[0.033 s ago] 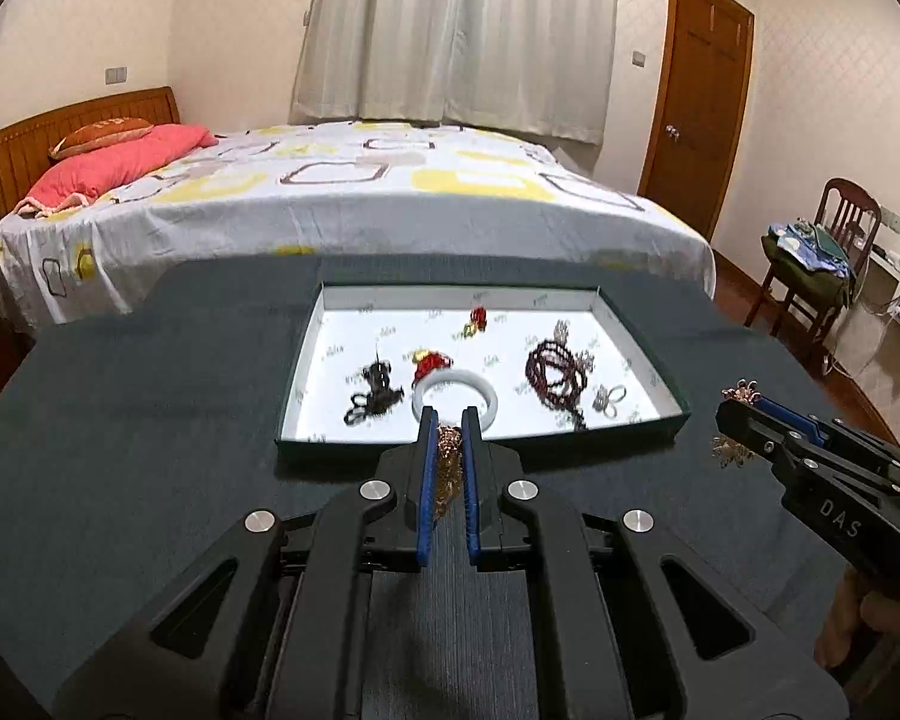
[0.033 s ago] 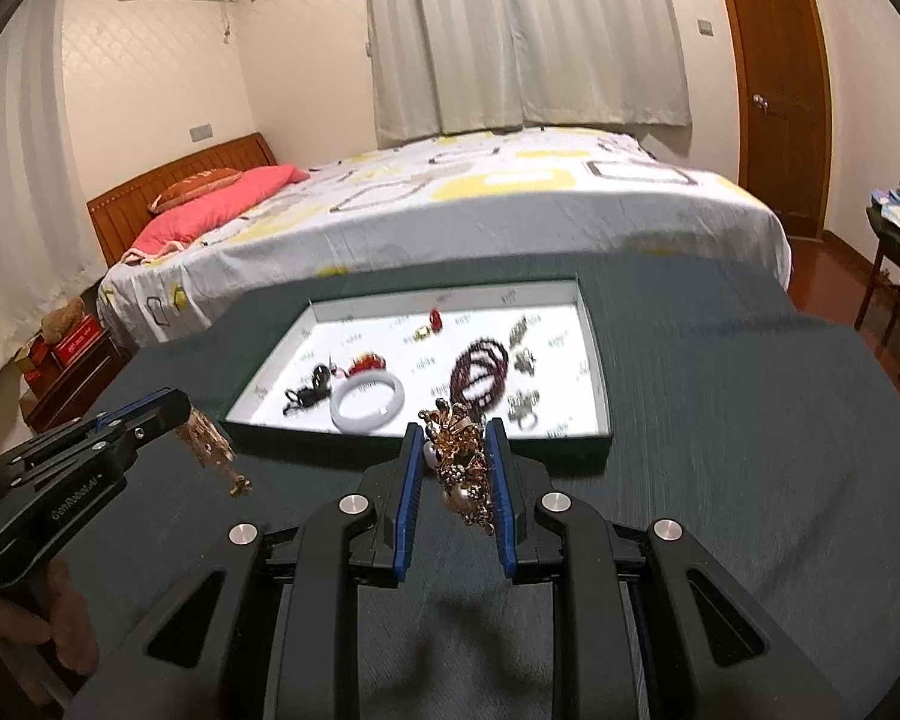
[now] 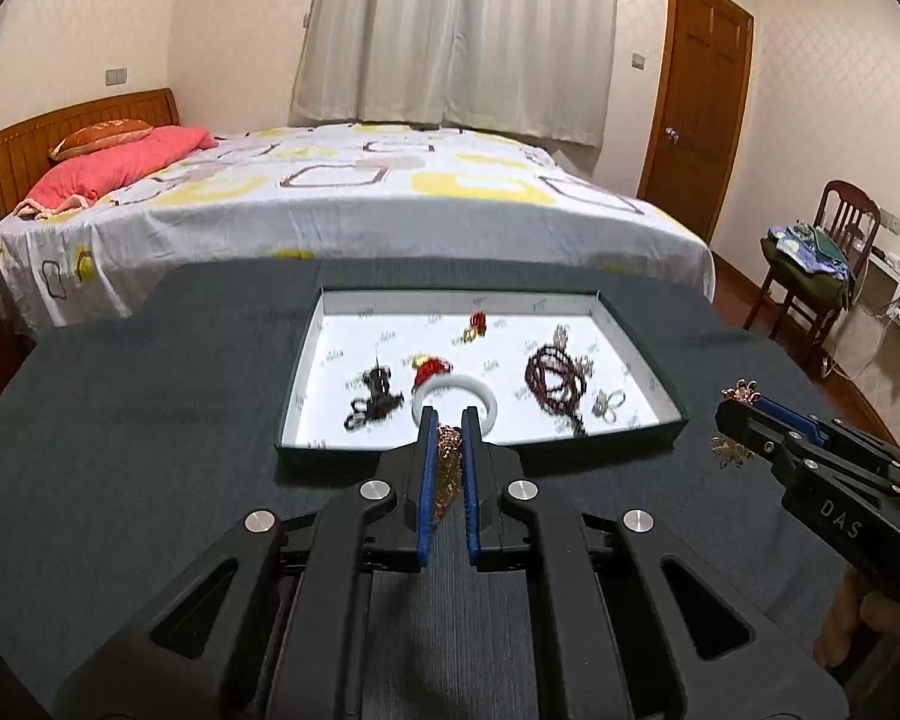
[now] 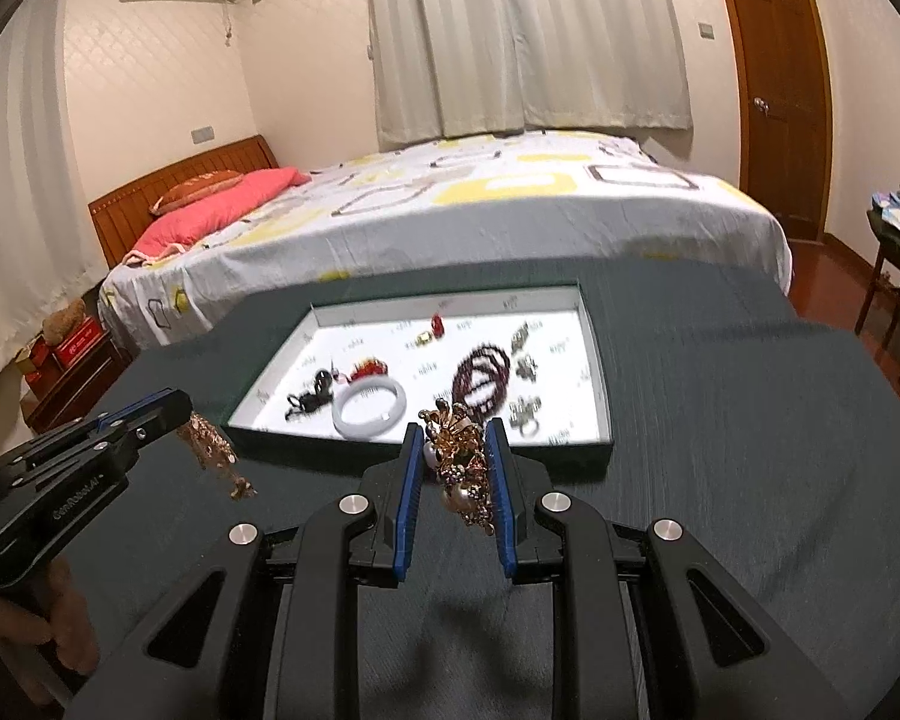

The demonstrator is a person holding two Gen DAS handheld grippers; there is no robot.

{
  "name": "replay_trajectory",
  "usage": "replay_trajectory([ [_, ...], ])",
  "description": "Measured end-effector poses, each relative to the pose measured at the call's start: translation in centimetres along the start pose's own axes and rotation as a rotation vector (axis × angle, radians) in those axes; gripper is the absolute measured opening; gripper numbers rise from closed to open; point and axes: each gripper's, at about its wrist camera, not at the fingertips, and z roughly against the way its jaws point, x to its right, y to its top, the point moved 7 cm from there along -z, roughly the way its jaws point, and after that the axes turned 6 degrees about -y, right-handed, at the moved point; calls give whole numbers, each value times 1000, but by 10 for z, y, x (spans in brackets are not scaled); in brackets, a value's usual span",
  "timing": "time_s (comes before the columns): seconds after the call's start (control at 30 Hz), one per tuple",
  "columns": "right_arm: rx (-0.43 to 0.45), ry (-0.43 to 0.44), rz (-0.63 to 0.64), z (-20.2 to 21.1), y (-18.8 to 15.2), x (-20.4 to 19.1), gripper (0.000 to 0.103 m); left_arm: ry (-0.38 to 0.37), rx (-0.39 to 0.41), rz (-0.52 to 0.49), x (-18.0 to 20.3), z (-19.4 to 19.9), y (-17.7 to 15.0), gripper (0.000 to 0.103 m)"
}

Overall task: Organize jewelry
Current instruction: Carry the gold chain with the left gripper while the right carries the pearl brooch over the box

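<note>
A shallow white-lined tray [image 3: 306,372] [image 4: 594,360] sits on the dark table and holds a white bangle [image 3: 491,396] [image 4: 369,405], a dark red bead bracelet [image 3: 555,375] [image 4: 483,372], a black piece [image 3: 375,396], red charms and silver rings. My left gripper [image 3: 448,420] is shut on a gold chain [image 3: 447,462] just short of the tray's near wall; it also shows in the right wrist view [image 4: 180,405]. My right gripper [image 4: 455,429] is shut on a gold and pearl brooch [image 4: 462,462] above the table before the tray; it also shows in the left wrist view [image 3: 732,402].
The table [image 3: 120,420] is round with a dark cloth. A bed [image 3: 360,198] stands behind it. A wooden chair [image 3: 822,264] with clothes is at the right, near a door [image 3: 699,120]. A nightstand [image 4: 72,372] stands at the left.
</note>
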Motion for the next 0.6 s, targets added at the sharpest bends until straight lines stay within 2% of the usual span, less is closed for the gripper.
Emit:
replay_trajectory([
  [0.3,69,19,25,2,33,-14,22,-4,55,-28,1,2,29,8],
  [0.6,98,42,37,-12,61,-28,22,-22,85,-21,-3,-8,55,8],
])
